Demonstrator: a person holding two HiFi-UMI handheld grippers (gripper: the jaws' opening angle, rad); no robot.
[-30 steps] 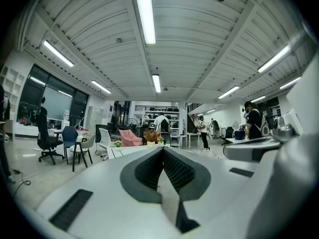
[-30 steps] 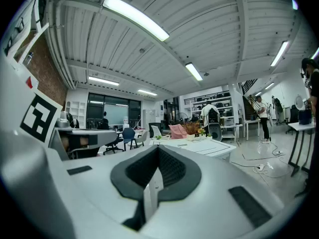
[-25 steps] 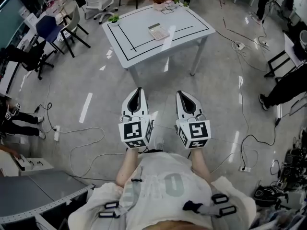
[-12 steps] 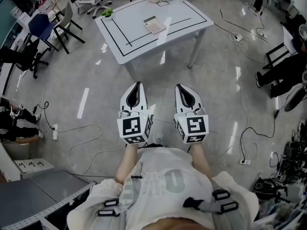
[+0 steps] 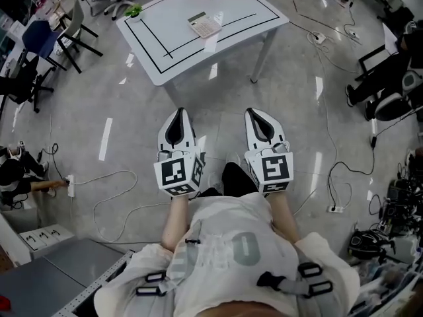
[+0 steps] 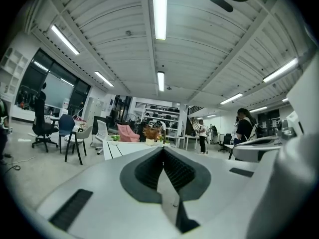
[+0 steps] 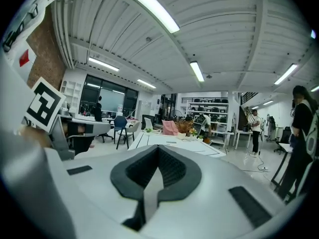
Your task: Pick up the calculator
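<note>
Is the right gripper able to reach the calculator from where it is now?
Probably not yet. The right gripper, jaws shut, hangs over the floor short of the table, and the calculator lies well in from its near edge. Nothing blocks the way.

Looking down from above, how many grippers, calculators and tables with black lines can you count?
Grippers: 2 (left gripper, right gripper)
Calculator: 1
Table with black lines: 1
Total: 4
</note>
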